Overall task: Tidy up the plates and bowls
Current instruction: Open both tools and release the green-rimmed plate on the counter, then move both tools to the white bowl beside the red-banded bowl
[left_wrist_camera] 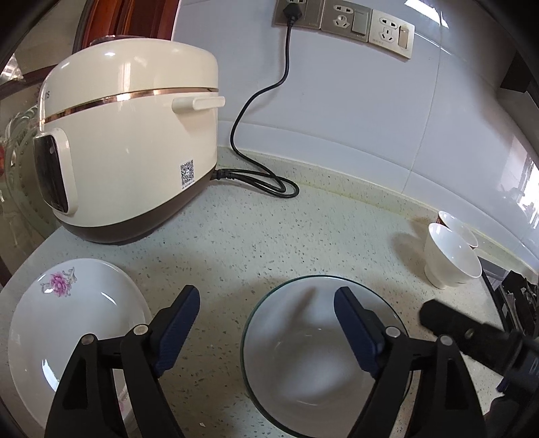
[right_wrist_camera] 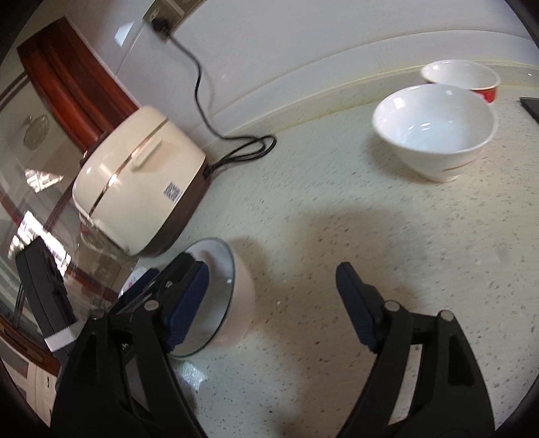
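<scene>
In the left wrist view a white bowl with a glass rim (left_wrist_camera: pixel 303 353) sits on the speckled counter (left_wrist_camera: pixel 269 236). My left gripper (left_wrist_camera: pixel 266 306) is open, its right finger over the bowl, its left finger beside it. A white flowered plate (left_wrist_camera: pixel 67 330) lies at the left. Two white bowls (left_wrist_camera: pixel 451 256) stand at the right by the wall. In the right wrist view my right gripper (right_wrist_camera: pixel 273 279) is open and empty above the counter; its left finger is next to the glass-rimmed bowl (right_wrist_camera: pixel 232 296). A white bowl (right_wrist_camera: pixel 434 128) and a red-sided bowl (right_wrist_camera: pixel 465 77) stand further off.
A cream rice cooker (left_wrist_camera: pixel 131 145) stands at the back left, its black cord (left_wrist_camera: pixel 266 134) running to a wall socket (left_wrist_camera: pixel 296 10). A black stove edge (left_wrist_camera: pixel 512 303) lies at the right. The counter's left edge drops off near the plate.
</scene>
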The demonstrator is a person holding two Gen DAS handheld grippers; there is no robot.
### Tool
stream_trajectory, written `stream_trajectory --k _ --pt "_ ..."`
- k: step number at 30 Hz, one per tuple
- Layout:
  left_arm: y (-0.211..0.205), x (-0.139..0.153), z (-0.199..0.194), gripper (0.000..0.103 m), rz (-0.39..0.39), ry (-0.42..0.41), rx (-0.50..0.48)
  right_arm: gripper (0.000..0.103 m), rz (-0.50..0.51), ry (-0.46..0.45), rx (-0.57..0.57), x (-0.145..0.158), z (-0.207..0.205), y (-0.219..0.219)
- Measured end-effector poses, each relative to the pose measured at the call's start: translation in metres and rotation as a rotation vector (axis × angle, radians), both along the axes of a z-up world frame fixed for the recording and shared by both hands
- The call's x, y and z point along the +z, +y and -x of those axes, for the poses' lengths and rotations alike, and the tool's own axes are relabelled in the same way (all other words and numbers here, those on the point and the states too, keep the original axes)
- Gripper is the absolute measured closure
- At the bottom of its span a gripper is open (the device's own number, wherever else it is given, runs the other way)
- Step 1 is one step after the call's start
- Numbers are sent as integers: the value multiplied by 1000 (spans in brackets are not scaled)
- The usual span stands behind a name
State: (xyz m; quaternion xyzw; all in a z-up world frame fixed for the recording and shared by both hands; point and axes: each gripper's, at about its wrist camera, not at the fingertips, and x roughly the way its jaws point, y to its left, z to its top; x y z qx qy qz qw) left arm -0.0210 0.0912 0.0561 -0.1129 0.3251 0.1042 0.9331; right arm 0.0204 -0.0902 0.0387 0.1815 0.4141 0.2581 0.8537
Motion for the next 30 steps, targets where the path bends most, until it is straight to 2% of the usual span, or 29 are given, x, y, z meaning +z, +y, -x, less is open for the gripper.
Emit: stream_trajectory --k 6,12,15,17,20,25,28,30 --pt "-13 9 3 20 -57 -16 -31 23 -7 -46 -139 7 1 -29" --pt "-35 23 3 19 -84 -31 -96 21 58 -145 -327 24 -3 -70" --pt "-56 32 -3 15 -110 -34 -167 18 122 -187 -423 29 -8 -89" --pt "-68 34 -13 12 -119 -11 -215 18 105 -176 -470 29 -14 -106" --pt "-87 41 -38 12 -70 20 -285 18 107 -173 -518 30 -25 -119" --pt "-110 50 -83 8 5 -5 -289 18 95 -131 -581 24 -46 -144" --pt "-121 42 -111 7 58 5 -261 18 72 -102 -575 18 -57 -154" --pt "-122 30 -129 7 107 40 -238 18 74 -94 -546 17 -66 -152"
